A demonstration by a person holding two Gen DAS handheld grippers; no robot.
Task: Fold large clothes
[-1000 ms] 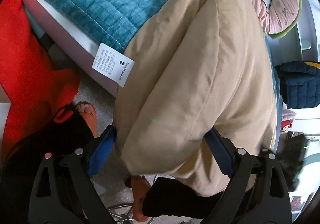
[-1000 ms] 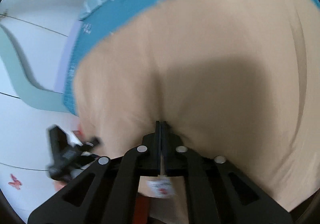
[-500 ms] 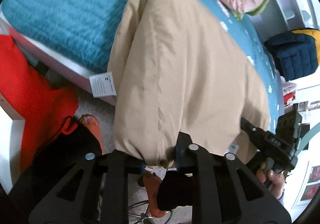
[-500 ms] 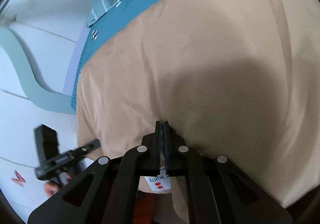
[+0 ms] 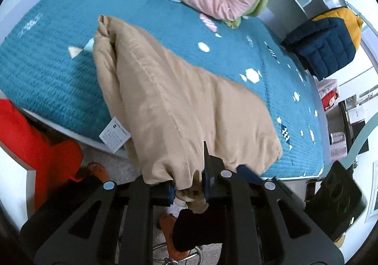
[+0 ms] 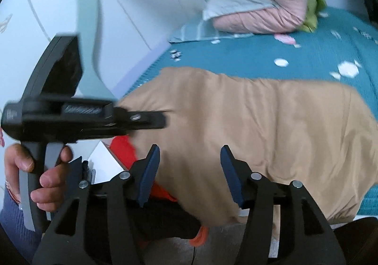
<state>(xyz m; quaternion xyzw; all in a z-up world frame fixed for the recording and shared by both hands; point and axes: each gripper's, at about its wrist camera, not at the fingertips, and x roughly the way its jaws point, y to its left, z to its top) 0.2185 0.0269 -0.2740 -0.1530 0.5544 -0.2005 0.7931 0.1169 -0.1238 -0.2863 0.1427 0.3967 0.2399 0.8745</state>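
Our left hand-held gripper (image 5: 189, 184), wide open a moment ago, now pinches the near edge of the tan garment (image 5: 189, 104) on the blue bed (image 5: 47, 71). Our right hand-held gripper (image 6: 189, 170) is opening and has let go, so only one corner is held for the next fold.

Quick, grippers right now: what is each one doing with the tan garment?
Left gripper: shut on the hem of the tan garment.
Right gripper: jaws opening, pads clear of the tan garment, holding nothing.
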